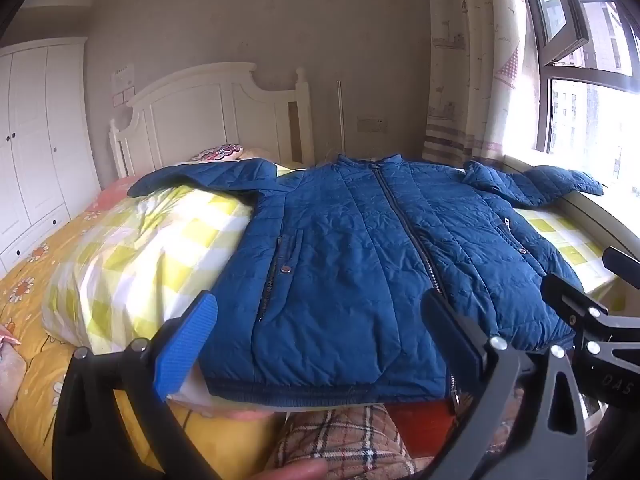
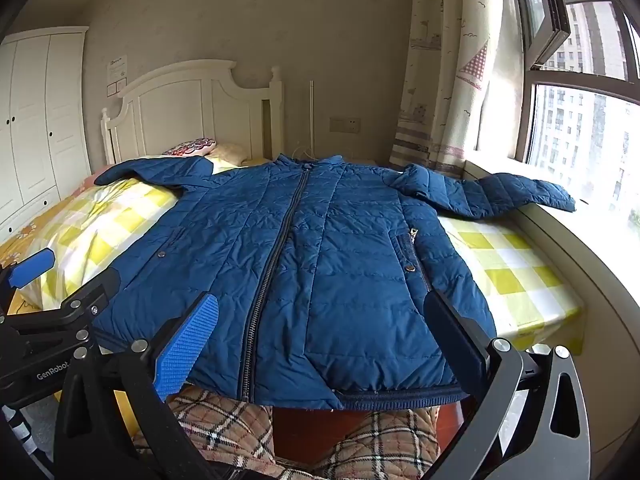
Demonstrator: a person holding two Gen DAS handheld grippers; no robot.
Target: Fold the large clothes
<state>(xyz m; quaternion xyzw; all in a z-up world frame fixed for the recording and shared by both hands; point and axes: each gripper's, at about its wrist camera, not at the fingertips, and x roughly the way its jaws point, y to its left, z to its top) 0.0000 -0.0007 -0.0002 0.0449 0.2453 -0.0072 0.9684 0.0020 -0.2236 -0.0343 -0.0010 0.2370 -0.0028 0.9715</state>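
Both hand-held grippers, left and right, hover with jaws spread wide, empty, over the near hem. Blue padded jacket lies zipped, front up, flat across the bed, sleeves out toward both side edges.

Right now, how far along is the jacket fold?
Done: the blue jacket lies flat, front up and zipped, on the checked quilt, both sleeves spread out.
In hand: nothing. The left tongs and right tongs hover open over the hem, gripping no fabric.
Left: every fold; the right sleeve reaches onto the windowsill.
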